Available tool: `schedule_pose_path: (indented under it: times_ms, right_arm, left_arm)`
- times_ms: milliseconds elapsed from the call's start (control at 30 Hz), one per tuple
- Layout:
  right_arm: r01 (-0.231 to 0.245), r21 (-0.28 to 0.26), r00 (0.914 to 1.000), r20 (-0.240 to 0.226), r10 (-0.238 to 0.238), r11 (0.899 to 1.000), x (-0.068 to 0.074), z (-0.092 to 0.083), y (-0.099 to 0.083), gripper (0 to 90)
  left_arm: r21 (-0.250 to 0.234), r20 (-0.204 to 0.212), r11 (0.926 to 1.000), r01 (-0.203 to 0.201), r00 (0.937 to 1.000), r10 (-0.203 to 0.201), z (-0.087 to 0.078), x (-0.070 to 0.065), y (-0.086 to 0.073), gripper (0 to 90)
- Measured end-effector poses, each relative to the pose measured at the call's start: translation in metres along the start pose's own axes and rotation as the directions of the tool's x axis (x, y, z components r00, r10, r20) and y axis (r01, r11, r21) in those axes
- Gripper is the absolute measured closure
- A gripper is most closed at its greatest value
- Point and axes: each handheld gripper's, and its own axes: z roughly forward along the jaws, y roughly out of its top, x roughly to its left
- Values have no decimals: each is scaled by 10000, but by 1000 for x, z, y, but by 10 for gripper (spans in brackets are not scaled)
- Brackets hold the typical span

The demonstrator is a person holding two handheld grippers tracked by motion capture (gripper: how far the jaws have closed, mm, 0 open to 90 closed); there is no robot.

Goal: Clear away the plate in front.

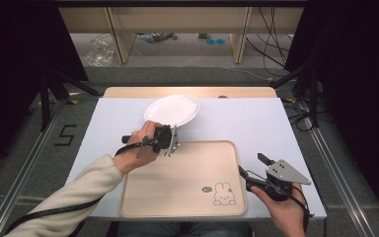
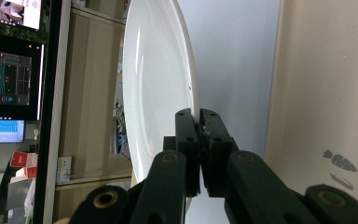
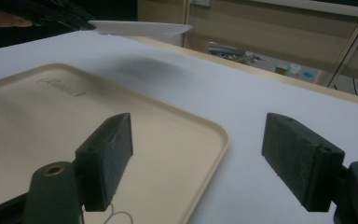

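White plate (image 1: 171,110), lifted clear of the desk near its far edge, just beyond the tray's (image 1: 143,197) far-left corner; my left gripper (image 1: 173,139) is clenched on its rim. Pickup looks done, setting down remains. My right gripper (image 1: 252,165) rests released at the tray's right edge.

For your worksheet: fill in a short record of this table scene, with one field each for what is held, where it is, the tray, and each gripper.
Held thing: white plate, gripped at its rim
Plate position: lifted off the white table, casting a shadow below it in the right gripper view; beyond the tray's far edge
Tray: beige tray with a rabbit drawing, nothing on it
Left gripper: shut on the plate's rim
Right gripper: open, holding nothing, near the tray's right edge
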Motion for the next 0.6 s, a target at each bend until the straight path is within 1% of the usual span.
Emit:
schedule_pose_path:
  times_ms: [133,200,233,267,300,400,433,467,600]
  right_arm:
    - [32,-4,10000,1,-32,10000,0,0,0,256]
    - [-15,19,10000,17,15,10000,0,0,0,256]
    - [-15,19,10000,17,15,10000,0,0,0,256]
    - [-16,12,10000,22,16,10000,0,0,0,256]
    - [-3,-36,10000,59,3,10000,0,0,0,256]
    - [1,-43,10000,68,-1,10000,0,0,0,256]
    - [10,29,10000,40,-10,10000,0,-1,0,256]
    - [-9,20,10000,45,9,10000,0,-1,0,256]
    - [-26,-75,10000,81,27,10000,0,0,0,256]
  left_arm:
    - [-9,-17,10000,-68,10000,68,-4,0,1,870]
    - [-108,-48,9999,-64,10000,64,-6,-1,1,870]
    - [-93,-74,9999,-131,9999,130,-7,-1,1,870]
    - [-107,-26,9999,-100,9999,100,-8,-1,1,870]
    - [-113,-103,9998,-169,9998,168,-10,-1,1,870]
    - [-154,-103,9997,-180,9998,178,-13,-1,1,870]
    - [-170,-138,9998,-139,9998,137,-14,-1,1,870]
    - [-184,-179,9996,-194,9997,191,-15,-1,1,870]
    - [-203,-172,9996,-194,9997,190,-18,0,1,869]
